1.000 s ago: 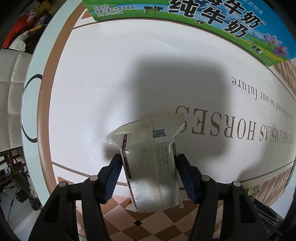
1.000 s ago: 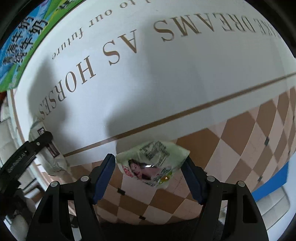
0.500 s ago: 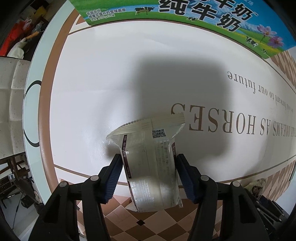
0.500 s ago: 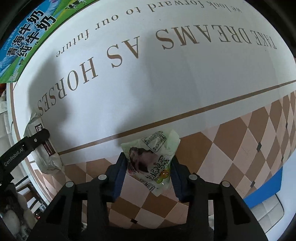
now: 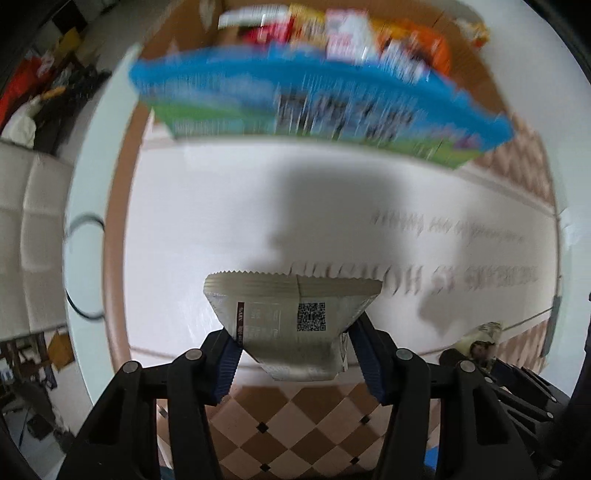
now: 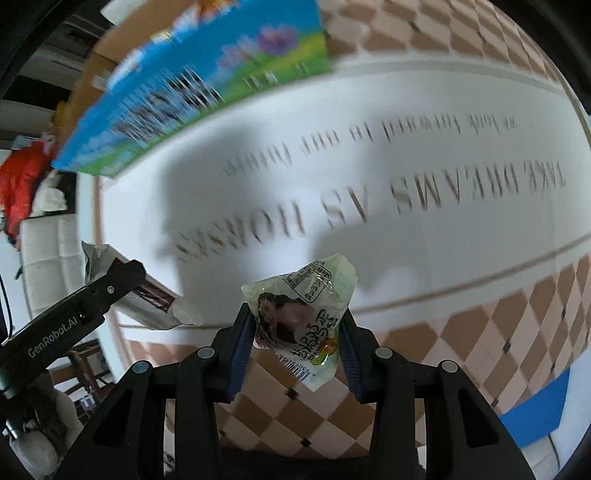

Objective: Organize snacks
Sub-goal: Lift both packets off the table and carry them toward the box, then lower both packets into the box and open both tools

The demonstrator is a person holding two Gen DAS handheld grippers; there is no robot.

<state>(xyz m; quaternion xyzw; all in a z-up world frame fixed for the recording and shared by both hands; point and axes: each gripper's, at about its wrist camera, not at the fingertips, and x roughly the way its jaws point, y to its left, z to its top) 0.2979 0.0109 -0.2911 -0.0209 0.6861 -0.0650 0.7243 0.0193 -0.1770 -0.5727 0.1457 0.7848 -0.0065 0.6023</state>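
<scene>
My left gripper [image 5: 293, 354] is shut on a silver-white snack packet [image 5: 291, 317] with a QR code, held above the table. My right gripper [image 6: 297, 339] is shut on a small green-white snack bag [image 6: 303, 317] with a woman's picture, also lifted off the table. In the right wrist view the left gripper [image 6: 110, 284] and its packet [image 6: 147, 299] show at the left. In the left wrist view the green bag [image 5: 480, 334] shows at the right. An open blue-and-green milk carton box [image 5: 314, 110] holding several snack packs [image 5: 351, 33] stands at the far side, blurred.
The table has a white cloth with brown lettering [image 6: 406, 192] and a checkered brown border [image 6: 498, 332]. A white padded chair [image 5: 26, 221] stands to the left. Clutter lies on the floor at the far left [image 5: 44, 88].
Both grippers have lifted their snacks off the table and tilted up toward the box. The right gripper closed on the green bag a second ago. The views are motion-blurred.
</scene>
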